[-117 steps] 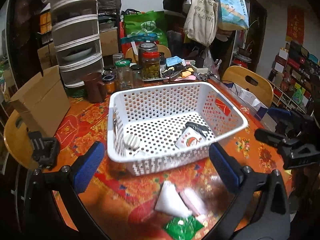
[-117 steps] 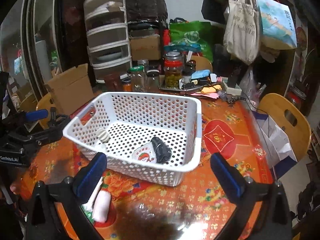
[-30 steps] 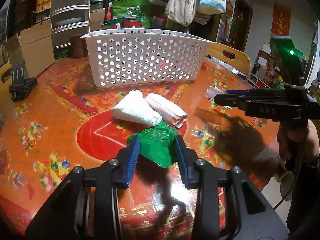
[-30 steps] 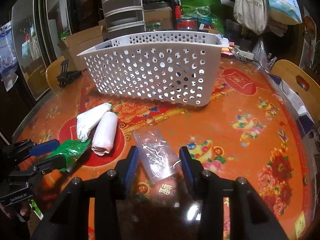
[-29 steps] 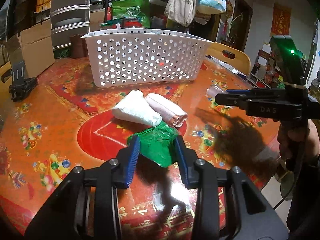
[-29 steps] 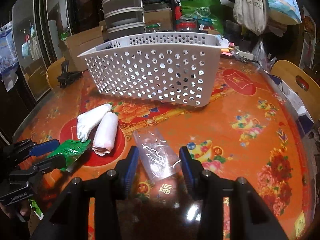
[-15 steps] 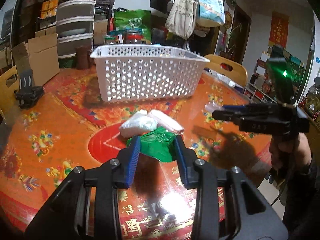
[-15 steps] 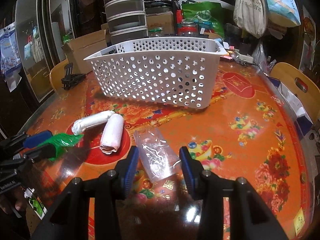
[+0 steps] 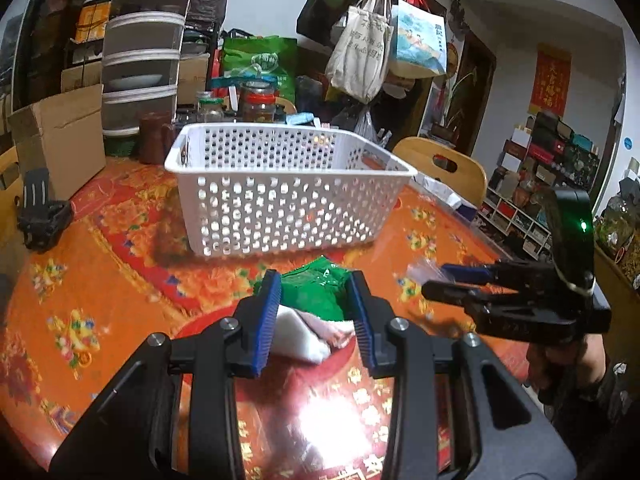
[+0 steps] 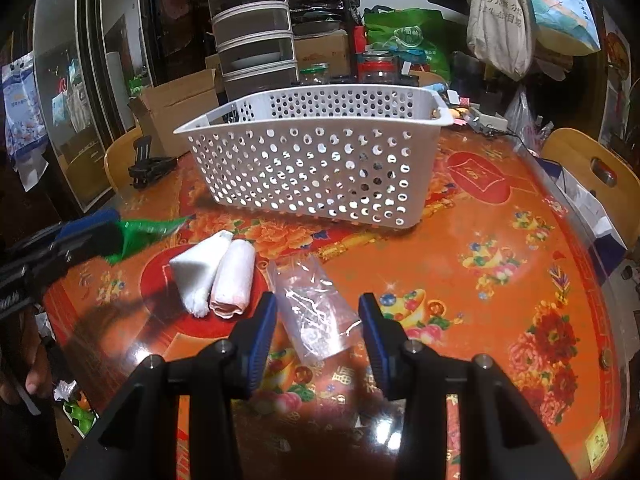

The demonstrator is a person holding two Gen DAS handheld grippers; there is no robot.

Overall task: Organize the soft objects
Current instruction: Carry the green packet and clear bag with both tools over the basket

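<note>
My left gripper point(image 9: 314, 308) is shut on a green foil packet point(image 9: 316, 290) and holds it off the table, short of the white perforated basket point(image 9: 280, 204). Under it lie a white cloth roll point(image 9: 296, 334) and a pink cloth roll point(image 9: 332, 330). From the right wrist view the same packet point(image 10: 148, 228) sticks out of the left gripper point(image 10: 100, 236) at the left, above the white roll point(image 10: 200, 276) and pink roll point(image 10: 234, 280). My right gripper point(image 10: 318, 320) is shut on a crumpled clear plastic bag point(image 10: 314, 312) low over the table, in front of the basket point(image 10: 320, 164).
The round table point(image 10: 500, 280) has an orange-red patterned cover. Behind the basket stand jars point(image 9: 256, 100), a cardboard box point(image 9: 60, 136) and stacked drawers point(image 9: 140, 60). A black clamp point(image 9: 40, 216) lies at the left. Wooden chairs point(image 10: 592, 168) ring the table.
My left gripper has risen with the green packet, lifting it off the table above the two rolls. The right gripper and the clear bag have stayed in place.
</note>
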